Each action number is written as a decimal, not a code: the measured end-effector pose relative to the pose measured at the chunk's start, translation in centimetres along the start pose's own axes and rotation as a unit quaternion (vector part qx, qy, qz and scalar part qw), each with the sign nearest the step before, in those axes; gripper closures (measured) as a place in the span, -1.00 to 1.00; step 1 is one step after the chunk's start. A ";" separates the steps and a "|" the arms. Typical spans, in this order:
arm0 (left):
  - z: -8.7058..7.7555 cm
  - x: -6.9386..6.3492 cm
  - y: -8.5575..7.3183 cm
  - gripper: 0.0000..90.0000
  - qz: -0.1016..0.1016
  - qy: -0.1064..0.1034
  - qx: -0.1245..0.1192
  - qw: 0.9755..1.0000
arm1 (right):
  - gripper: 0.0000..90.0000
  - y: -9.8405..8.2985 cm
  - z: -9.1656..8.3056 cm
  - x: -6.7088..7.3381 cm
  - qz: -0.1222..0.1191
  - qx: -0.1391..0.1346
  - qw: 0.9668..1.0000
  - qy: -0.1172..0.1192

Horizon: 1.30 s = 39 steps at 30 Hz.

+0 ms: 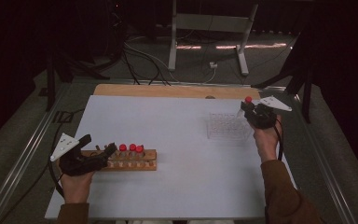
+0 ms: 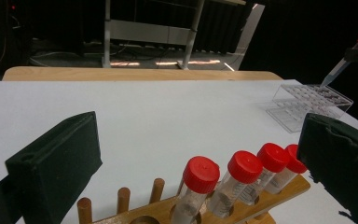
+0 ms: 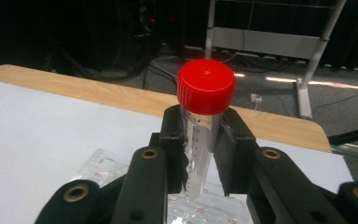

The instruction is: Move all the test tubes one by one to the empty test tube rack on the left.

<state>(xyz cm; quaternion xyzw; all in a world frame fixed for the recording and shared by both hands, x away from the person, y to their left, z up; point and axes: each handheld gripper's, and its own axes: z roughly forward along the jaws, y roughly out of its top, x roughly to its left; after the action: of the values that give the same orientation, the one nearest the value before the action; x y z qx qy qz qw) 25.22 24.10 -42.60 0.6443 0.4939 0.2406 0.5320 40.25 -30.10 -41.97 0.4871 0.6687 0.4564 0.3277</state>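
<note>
R tongs (image 3: pixel 200 154) pinch a red-capped tube (image 3: pixel 204 126) above the clear rack (image 1: pixel 228 127) at counter (image 1: pixel 168 186) far right. Tube shows graduation marks; numerals unreadable. L tongs (image 2: pixel 200 154) spread wide beside wooden rack (image 1: pixel 133 161) w/ red-capped tubes; no brand visible.

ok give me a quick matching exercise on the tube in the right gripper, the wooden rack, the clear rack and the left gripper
Column one:
1. tube
2. wooden rack
3. clear rack
4. left gripper

Column two:
a. jaws open at the wooden rack's end
b. holds red-capped tubes
c. clamped in the right gripper, above the clear rack
d. transparent, near the table's right edge

Pairs: 1-c, 2-b, 3-d, 4-a
</note>
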 end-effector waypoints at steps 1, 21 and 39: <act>0.0 0.0 0.0 -0.99 0.000 0.000 0.000 1.000 | 0.65 0.0 -0.1 0.1 0.001 -0.001 1.000 0.005; 0.2 -0.2 -0.1 -0.99 -0.003 -0.003 0.003 1.000 | 0.65 -0.6 -2.9 2.6 -0.008 0.007 0.996 0.085; 0.4 -2.1 1.2 -0.99 0.016 -0.009 0.009 1.000 | 0.65 -2.3 -5.0 4.9 -0.014 0.007 0.989 0.146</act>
<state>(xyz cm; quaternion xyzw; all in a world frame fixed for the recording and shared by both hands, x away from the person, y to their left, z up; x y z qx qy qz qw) 25.20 22.12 -41.19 0.6593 0.4806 0.2385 0.5267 33.55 -27.12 -42.22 0.4081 0.7194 0.5129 0.2299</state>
